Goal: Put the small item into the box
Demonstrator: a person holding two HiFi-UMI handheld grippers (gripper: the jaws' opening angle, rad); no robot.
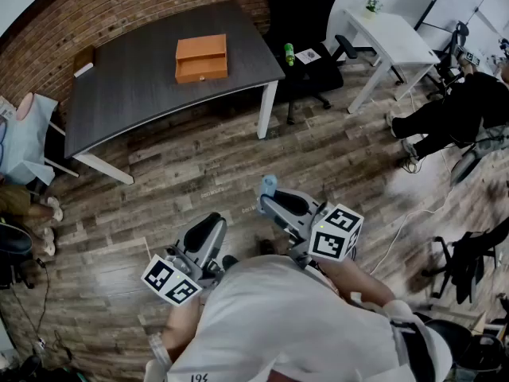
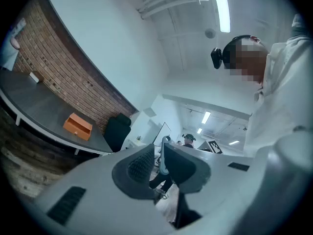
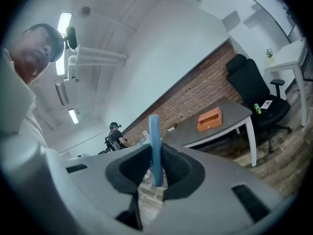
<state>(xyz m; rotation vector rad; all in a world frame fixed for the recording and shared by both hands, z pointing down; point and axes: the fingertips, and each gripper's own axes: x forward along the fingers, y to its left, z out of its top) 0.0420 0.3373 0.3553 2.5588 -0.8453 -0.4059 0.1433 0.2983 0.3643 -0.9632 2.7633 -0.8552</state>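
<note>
While the person stands on the wood-plank floor (image 1: 199, 165), well apart from the dark grey tabletop (image 1: 135, 86), the right tongs (image 3: 155, 166) are clenched on the small light-blue stick-shaped item (image 3: 154, 141). It stands upright between the pads, with most of its length above them. Left tongs (image 2: 157, 166): released, narrow gap, nothing in it.

The flat orange wooden box with a small front knob (image 1: 201, 58) sits on the tabletop and looks closed. Lid or drawer, I cannot tell from here.

Step in hand, as I judge it: carry the item across to the box.

Notes for doing it well:
- Hold the clench steady and the stick upright on the walk, since a thin smooth rod could pivot or slip in the pads.
- Approach from the knob side.
- Open the box with the empty left tongs first.
- Lower the item well inside before letting go.
</note>
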